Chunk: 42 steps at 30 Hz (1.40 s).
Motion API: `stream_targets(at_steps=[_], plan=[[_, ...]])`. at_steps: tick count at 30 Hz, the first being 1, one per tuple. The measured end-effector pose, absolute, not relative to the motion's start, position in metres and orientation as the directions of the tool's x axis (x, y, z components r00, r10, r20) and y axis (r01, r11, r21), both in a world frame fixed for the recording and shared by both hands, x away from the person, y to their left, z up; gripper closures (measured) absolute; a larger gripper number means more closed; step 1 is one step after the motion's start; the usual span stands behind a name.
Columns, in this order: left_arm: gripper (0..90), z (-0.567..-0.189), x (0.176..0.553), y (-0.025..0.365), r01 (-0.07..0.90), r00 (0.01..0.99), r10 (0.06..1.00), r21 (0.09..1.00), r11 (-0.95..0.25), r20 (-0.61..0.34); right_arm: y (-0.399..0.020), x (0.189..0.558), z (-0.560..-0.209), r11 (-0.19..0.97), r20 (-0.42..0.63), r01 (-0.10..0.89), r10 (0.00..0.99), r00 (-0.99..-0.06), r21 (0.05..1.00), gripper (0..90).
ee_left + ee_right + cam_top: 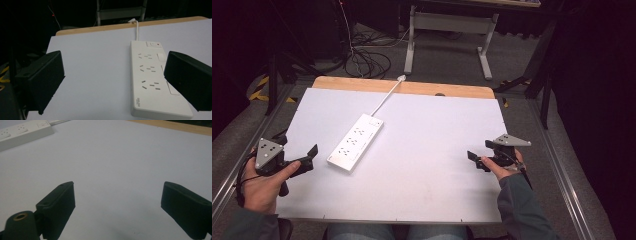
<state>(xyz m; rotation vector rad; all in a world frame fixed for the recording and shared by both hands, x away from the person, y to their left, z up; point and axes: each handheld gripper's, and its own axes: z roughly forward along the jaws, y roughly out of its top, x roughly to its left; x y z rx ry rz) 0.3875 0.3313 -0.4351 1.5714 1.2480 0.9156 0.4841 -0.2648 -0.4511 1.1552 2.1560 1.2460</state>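
Left gripper (pixel 308 159) low over the white sheet near its left edge, jaws spread wide, nothing between them. Just beyond, the white power strip (pixel 355 142), lying flat and slantwise on the sheet, close to the left gripper but not touching. Seen again past the jaws in the left gripper view, power strip (pixel 152 80) running away toward the far edge, three rows of sockets, a switch with a red dot at the far end, small grey lettering on the near corner, too small to read, maybe a brand mark. White cord (pixel 387 94) off the far end, over the wooden table edge (pixel 462 90). Right gripper (pixel 475 160) well apart, near the sheet's right edge, jaws wide as well, empty. Broad bare sheet (pixel 427 145) between the two.
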Motion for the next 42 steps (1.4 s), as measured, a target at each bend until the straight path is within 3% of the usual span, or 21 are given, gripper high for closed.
stream_targets(at_steps=[17, 32, 42], plan=[[5.8, -0.4344, 0.3890, 0.3300, 0.300, 0.210, 0.978, 0.951, -0.077, 0.013, -0.2663, 0.4829, -0.4516, 0.265, 0.061, 0.462, 0.814, -0.578, 0.846, 12.6], [25.8, -0.4326, 0.3897, 0.3325, 0.317, 0.205, 0.979, 0.947, -0.051, -0.015, -0.2666, 0.4829, -0.4511, 0.265, 0.060, 0.459, 0.813, -0.579, 0.848, 12.8], [46.4, -0.4326, 0.3897, 0.3347, 0.326, 0.211, 0.977, 0.945, -0.041, -0.031, -0.2662, 0.4826, -0.4510, 0.267, 0.059, 0.459, 0.812, -0.581, 0.848, 12.9]])
